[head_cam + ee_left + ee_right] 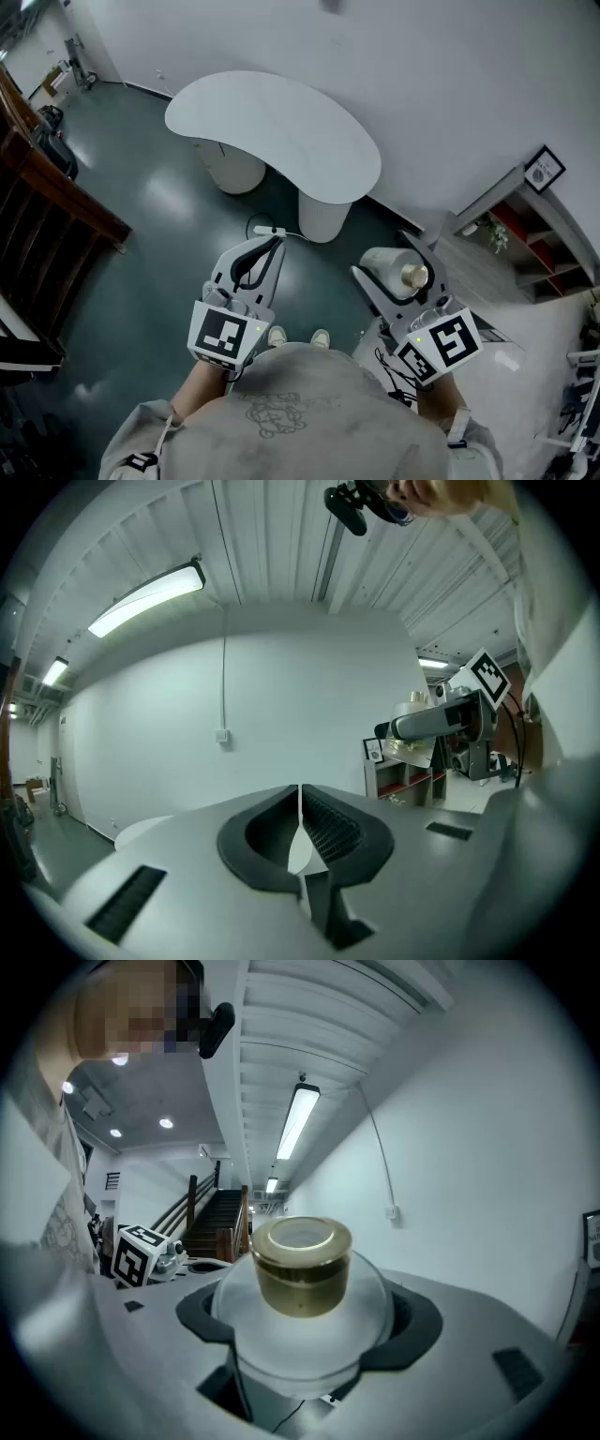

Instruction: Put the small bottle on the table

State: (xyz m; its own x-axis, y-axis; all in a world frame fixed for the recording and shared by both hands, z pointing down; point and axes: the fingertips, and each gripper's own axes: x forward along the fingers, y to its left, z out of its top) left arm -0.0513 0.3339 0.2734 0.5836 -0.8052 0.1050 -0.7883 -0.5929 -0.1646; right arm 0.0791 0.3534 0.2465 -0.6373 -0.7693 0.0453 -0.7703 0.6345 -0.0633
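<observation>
Right gripper view shows the grip itself: my right gripper (309,1330) stands wide, both dark pads clasped round the small frosted-white round bottle with a gold cap (302,1279), cap upward. My left gripper (300,822) is pressed closed on nothing. To do this well, I judge I should carry the bottle forward level, lower it over the white kidney-shaped table on two round pedestals (281,127), and let go only once its base sits flat, away from the edge. Only the head view shows the whole tabletop, well ahead across the dark floor (141,216). The right gripper view misses it, while the left gripper view catches the held bottle from the side.
</observation>
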